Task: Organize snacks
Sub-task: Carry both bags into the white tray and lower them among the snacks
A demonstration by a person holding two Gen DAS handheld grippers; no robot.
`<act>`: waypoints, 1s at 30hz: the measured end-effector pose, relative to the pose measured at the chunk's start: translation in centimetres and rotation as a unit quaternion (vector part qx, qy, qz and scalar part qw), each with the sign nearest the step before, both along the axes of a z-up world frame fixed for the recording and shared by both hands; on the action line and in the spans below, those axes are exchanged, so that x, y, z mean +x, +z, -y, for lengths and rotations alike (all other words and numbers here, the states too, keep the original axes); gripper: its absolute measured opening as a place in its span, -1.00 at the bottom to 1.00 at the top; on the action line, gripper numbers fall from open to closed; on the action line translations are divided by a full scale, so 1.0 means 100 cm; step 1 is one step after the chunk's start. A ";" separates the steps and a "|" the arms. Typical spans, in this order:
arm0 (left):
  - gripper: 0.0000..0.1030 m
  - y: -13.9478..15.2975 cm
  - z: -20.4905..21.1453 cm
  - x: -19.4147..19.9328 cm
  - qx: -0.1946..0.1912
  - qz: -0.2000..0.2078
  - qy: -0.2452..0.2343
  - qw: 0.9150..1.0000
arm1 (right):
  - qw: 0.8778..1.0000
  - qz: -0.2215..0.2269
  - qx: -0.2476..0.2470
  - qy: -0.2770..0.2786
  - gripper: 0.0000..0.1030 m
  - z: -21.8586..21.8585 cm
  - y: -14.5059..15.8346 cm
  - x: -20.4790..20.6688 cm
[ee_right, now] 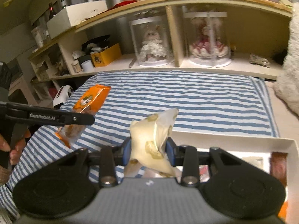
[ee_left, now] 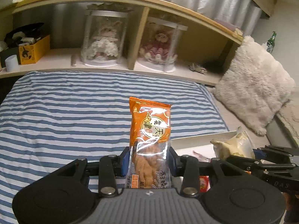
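My left gripper (ee_left: 149, 161) is shut on an orange snack packet (ee_left: 150, 130) with a clear window showing twisted fried dough; it stands upright above the striped bed. It also shows in the right wrist view (ee_right: 87, 110), held by the left gripper (ee_right: 78, 119). My right gripper (ee_right: 148, 150) is shut on a cream snack bag (ee_right: 153, 136) with nut pictures, above the edge of a white box (ee_right: 224, 135). The cream bag also shows in the left wrist view (ee_left: 231, 145), next to the right gripper (ee_left: 261, 160).
A blue-and-white striped bedspread (ee_left: 65, 112) fills the middle. The white box (ee_left: 198, 137) holds other snacks at the lower right. A headboard shelf (ee_left: 112, 0) carries two cased dolls (ee_left: 104, 39) and a yellow box (ee_left: 34, 50). A fluffy white pillow (ee_left: 256, 85) lies at right.
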State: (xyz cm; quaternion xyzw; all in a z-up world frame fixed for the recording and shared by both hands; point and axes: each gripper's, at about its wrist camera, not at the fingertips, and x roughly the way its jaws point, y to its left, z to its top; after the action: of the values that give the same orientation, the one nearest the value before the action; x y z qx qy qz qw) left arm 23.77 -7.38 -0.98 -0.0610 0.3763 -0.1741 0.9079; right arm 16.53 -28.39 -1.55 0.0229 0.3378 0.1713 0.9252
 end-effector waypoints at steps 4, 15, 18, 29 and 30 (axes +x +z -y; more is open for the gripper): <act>-0.18 0.001 0.018 -0.005 -0.002 0.002 -0.015 1.000 | 1.000 0.006 0.004 -0.010 -0.15 0.018 0.001 -0.014; -0.18 -0.012 0.074 -0.009 -0.019 -0.012 -0.065 0.998 | 0.998 0.005 0.012 -0.059 -0.15 0.067 -0.005 -0.031; -0.18 -0.020 0.092 -0.009 -0.029 -0.020 -0.081 0.996 | 0.997 -0.002 0.017 -0.075 -0.15 0.083 -0.011 -0.034; -0.18 -0.060 0.166 0.002 -0.069 -0.065 -0.151 0.984 | 0.992 -0.021 0.030 -0.120 -0.15 0.129 -0.034 -0.040; -0.18 -0.065 0.172 0.003 -0.072 -0.070 -0.156 0.983 | 0.992 -0.023 0.030 -0.123 -0.15 0.134 -0.036 -0.042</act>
State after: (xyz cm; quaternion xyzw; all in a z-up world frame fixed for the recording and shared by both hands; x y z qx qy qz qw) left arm 24.06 -24.60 -7.44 -0.0785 0.4306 -0.3353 0.8343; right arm 12.33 -41.79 -5.19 0.0963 0.3481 0.0659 0.9302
